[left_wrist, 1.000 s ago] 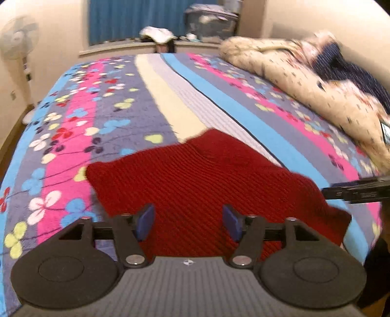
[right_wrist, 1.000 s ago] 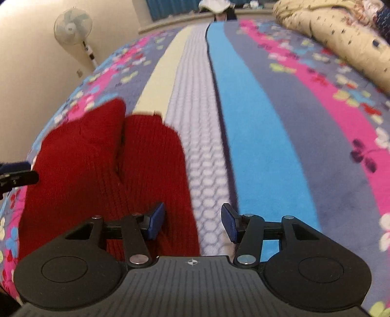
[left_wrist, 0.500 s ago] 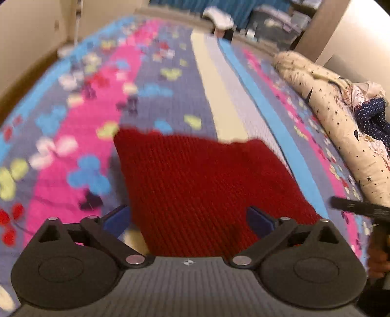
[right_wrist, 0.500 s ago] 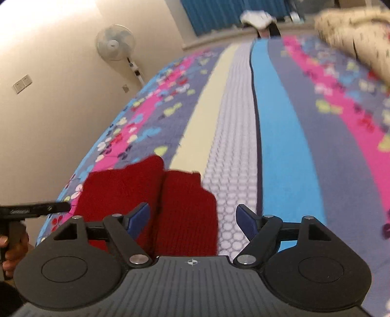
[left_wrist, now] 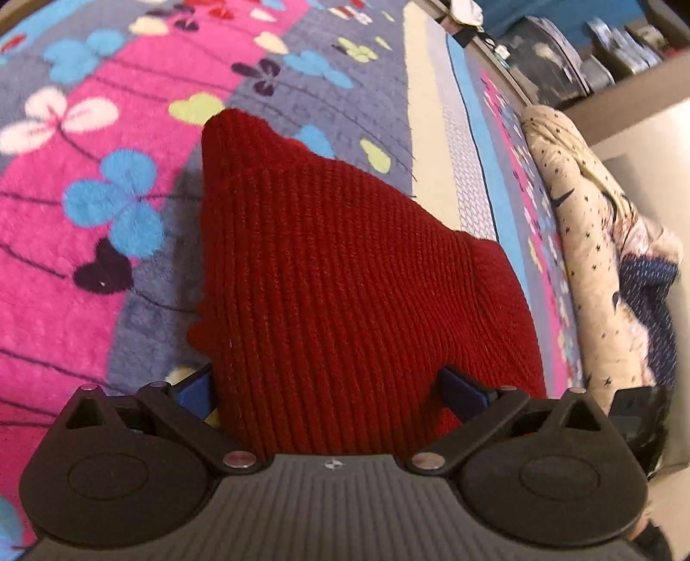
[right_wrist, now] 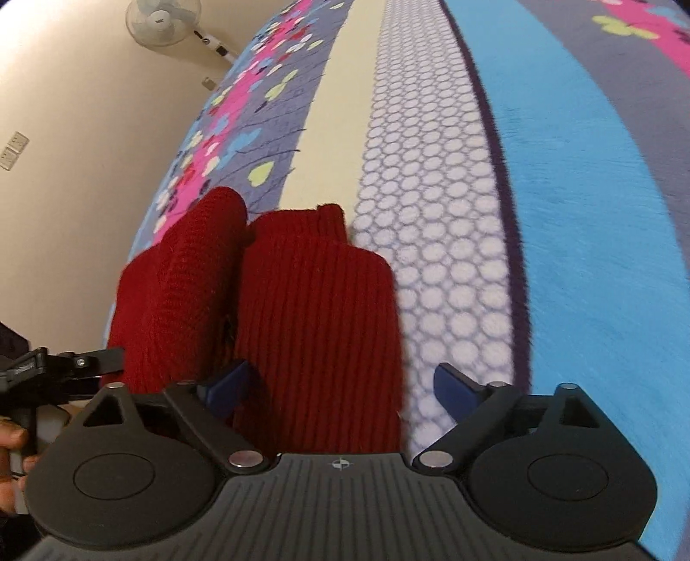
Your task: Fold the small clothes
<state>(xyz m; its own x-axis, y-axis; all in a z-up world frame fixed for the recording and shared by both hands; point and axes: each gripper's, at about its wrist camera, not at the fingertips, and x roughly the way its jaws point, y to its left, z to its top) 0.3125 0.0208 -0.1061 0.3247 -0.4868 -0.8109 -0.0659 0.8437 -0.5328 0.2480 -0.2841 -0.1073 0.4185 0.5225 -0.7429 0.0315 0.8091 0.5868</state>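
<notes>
A dark red ribbed knit garment (left_wrist: 345, 276) lies on the striped floral bedspread (left_wrist: 73, 215). My left gripper (left_wrist: 332, 392) is open wide, low over the garment's near edge, with a blue pad on either side of it. In the right wrist view the same garment (right_wrist: 315, 336) lies folded in two humps. My right gripper (right_wrist: 340, 388) is open, its left pad at the crease between the humps and its right pad over the honeycomb stripe (right_wrist: 435, 241). The left gripper (right_wrist: 64, 367) shows at the left edge of that view.
A rolled cream star-print quilt (left_wrist: 582, 241) with a navy cloth (left_wrist: 651, 310) lies along the bed's right side. A standing fan (right_wrist: 164, 21) is by the wall beyond the bed's left side. Clutter and boxes (left_wrist: 595, 56) sit past the bed's far end.
Both grippers have opened wider and dropped close to the garment's near edge. The garment now fills the space between the left gripper's pads.
</notes>
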